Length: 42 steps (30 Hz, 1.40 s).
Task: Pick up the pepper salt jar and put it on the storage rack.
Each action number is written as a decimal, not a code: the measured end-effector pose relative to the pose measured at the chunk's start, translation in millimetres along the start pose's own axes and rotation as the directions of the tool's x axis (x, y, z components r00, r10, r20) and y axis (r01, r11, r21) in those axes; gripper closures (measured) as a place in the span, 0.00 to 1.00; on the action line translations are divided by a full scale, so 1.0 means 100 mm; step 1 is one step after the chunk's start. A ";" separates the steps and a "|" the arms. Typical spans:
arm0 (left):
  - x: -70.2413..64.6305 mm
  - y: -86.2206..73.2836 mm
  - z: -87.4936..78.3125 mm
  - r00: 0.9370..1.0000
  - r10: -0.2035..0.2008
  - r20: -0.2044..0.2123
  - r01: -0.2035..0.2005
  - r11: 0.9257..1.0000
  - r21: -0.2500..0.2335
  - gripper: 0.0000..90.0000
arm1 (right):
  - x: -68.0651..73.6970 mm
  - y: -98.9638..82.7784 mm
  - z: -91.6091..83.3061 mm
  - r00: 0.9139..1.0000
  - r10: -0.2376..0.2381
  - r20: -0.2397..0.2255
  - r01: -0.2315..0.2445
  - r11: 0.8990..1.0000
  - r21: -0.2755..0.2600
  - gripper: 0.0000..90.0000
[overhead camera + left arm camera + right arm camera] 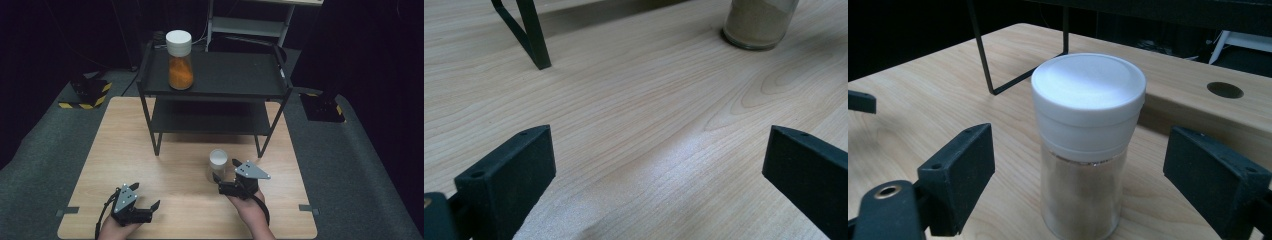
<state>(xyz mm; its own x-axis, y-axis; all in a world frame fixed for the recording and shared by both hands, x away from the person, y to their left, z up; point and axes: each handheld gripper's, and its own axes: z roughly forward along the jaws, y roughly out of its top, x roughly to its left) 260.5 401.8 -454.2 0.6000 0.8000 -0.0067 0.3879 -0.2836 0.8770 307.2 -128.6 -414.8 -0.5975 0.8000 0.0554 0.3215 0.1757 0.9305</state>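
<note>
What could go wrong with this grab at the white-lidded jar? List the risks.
1. The right gripper has its jaws either side of the tall jar but not touching it; if one pad lands first, the jar could tip or skid on the smooth table.
2. The pads sit near the seam under the white lid; a grip there might slip.
3. The black shelf's leg stands close behind the jar, so a lift straight forward could knock it.

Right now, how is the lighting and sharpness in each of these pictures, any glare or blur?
High view: dim, dark surroundings, soft detail on the clear orange-filled jar with a white lid. Left gripper view: pale sheen on the light wooden table, black jaws blurred. Right gripper view: bright glare on the white lid of the clear jar of beige powder, background dark.
</note>
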 end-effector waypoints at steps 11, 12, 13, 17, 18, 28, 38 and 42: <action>-0.01 0.00 -0.01 1.000 -0.007 -0.006 0.007 1.000 0.002 0.01 | -0.04 0.00 0.26 1.000 -0.013 0.006 0.013 1.000 -0.008 0.23; -0.01 0.00 -0.01 1.000 -0.009 -0.004 0.009 1.000 0.002 0.01 | -0.04 0.00 0.27 1.000 -0.015 0.008 0.015 1.000 -0.009 0.24; -0.01 0.00 -0.01 1.000 -0.010 -0.005 0.010 1.000 0.002 0.01 | -0.03 -0.01 0.28 1.000 -0.014 0.009 0.014 1.000 -0.010 0.26; 0.00 0.00 -0.01 1.000 -0.011 -0.004 0.011 1.000 0.002 0.01 | -0.02 -0.04 0.30 1.000 -0.022 0.013 0.022 0.999 -0.023 0.31; 0.00 -0.01 -0.01 1.000 -0.012 -0.005 0.012 1.000 0.001 0.01 | -0.01 -0.04 0.30 1.000 -0.025 0.014 0.026 0.999 -0.026 0.31; 0.00 0.00 -0.02 1.000 -0.020 -0.010 0.020 1.000 0.004 0.01 | -0.01 -0.06 0.30 1.000 -0.028 0.009 0.029 0.998 -0.050 0.37; 0.01 -0.01 -0.03 1.000 -0.028 -0.010 0.028 1.000 0.003 0.01 | -0.02 -0.13 0.31 1.000 -0.026 0.009 0.026 0.997 -0.078 0.38; 0.01 -0.01 -0.03 1.000 -0.025 -0.008 0.025 1.000 0.005 0.01 | -0.02 -0.13 0.31 1.000 -0.021 0.010 0.022 0.997 -0.076 0.38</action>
<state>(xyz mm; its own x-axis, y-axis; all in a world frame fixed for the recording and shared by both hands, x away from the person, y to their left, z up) 259.1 404.2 -453.5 0.5846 0.8109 -0.0247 0.4059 -0.2659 0.8744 326.6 -114.9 -437.9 -0.5964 0.8020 0.0320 0.2513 0.1487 0.9564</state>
